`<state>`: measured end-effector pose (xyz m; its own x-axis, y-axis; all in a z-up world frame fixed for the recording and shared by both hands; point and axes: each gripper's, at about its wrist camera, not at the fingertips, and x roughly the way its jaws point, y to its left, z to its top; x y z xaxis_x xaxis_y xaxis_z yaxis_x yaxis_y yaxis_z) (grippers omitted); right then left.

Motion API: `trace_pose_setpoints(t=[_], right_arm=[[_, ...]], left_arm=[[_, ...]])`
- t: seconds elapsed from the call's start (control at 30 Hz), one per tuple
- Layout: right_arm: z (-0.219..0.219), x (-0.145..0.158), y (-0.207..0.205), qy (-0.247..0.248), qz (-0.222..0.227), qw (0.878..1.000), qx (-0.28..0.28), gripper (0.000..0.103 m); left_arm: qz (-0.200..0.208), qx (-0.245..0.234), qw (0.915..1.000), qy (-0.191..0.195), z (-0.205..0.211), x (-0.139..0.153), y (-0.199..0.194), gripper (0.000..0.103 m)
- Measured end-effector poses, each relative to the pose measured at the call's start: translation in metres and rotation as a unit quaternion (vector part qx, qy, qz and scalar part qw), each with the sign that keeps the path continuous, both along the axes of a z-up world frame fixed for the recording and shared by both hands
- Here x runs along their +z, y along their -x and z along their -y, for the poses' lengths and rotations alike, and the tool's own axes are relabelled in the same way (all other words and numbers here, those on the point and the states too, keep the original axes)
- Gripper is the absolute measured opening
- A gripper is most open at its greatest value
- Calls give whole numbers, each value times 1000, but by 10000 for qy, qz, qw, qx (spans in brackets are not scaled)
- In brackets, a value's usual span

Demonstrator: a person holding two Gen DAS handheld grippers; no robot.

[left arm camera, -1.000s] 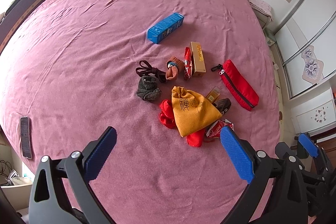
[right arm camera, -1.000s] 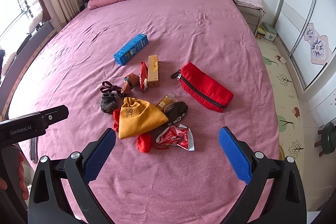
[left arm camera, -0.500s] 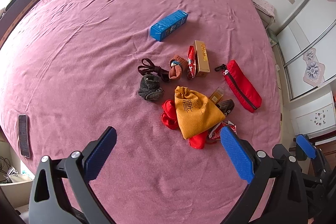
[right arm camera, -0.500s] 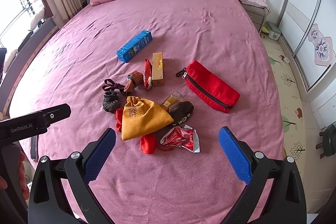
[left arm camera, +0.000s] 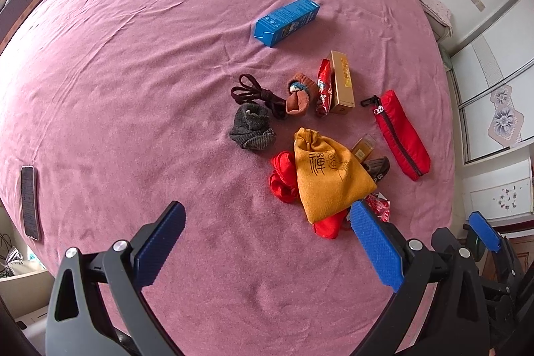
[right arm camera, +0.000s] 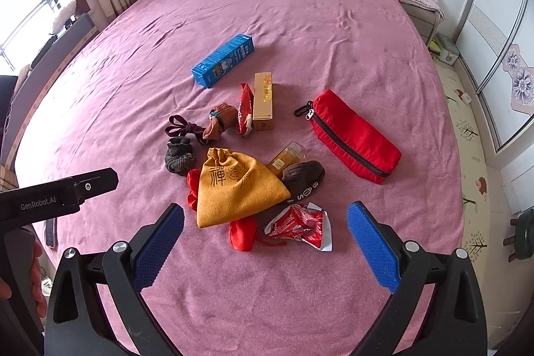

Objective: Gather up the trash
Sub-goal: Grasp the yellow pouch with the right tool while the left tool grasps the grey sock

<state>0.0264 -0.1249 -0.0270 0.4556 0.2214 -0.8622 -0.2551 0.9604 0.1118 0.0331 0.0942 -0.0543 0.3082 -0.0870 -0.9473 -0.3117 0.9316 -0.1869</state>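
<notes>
- Right gripper point(right arm camera: 265, 217): black frame, blue textured pads, jaws spread wide, nothing between them, hovering over the near part of the pink bedspread point(right arm camera: 333, 32).
- Left gripper point(left arm camera: 267, 216): same build, also wide and empty. Its black body reads "GenRobot.AI" in the right wrist view, at left.
- Crumpled red-and-white foil wrapper point(right arm camera: 298, 227): just beyond the right gripper's fingertips, roughly centred in the gap, flat on the bedspread. In the left view it's mostly hidden behind that gripper's right pad.
- Mustard-yellow cloth drawstring pouch point(right arm camera: 233, 186), black Chinese characters printed on it, lies just left of the wrapper, over bits of red fabric point(right arm camera: 242, 236).
- Dark brown knit sock point(right arm camera: 303, 177), white letters, partly readable as "BOS", just beyond the wrapper.
- Farther: gold rectangular box point(right arm camera: 263, 105) with unreadable print, red snack packet point(right arm camera: 245, 114) touching its left side, blue carton point(right arm camera: 222, 60) with small white text too fine to read.
- Right: red zipped fabric case point(right arm camera: 355, 137).
</notes>
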Motion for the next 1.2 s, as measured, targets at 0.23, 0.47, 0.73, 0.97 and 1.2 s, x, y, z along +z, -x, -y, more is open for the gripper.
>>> trace_pose_setpoints(t=[0.23,0.47,0.73,0.97,1.2], right_arm=[[-22,-26,-20,14,-205,9994,279,94],[-45,-61,-42,0,-523,9970,570,94],[-68,-102,-50,164,-887,9928,794,94],[-78,-129,-59,309,-1100,9899,834,94],[-82,-147,-67,493,-1375,9859,813,74]], left_arm=[[-199,204,9995,125,-20,-26,-11,99],[-432,384,9981,234,-36,-54,-26,99],[-621,482,9966,257,-45,-81,-39,99],[-724,487,9958,275,-46,-98,-45,99],[-772,488,9953,325,-47,-107,-51,99]])
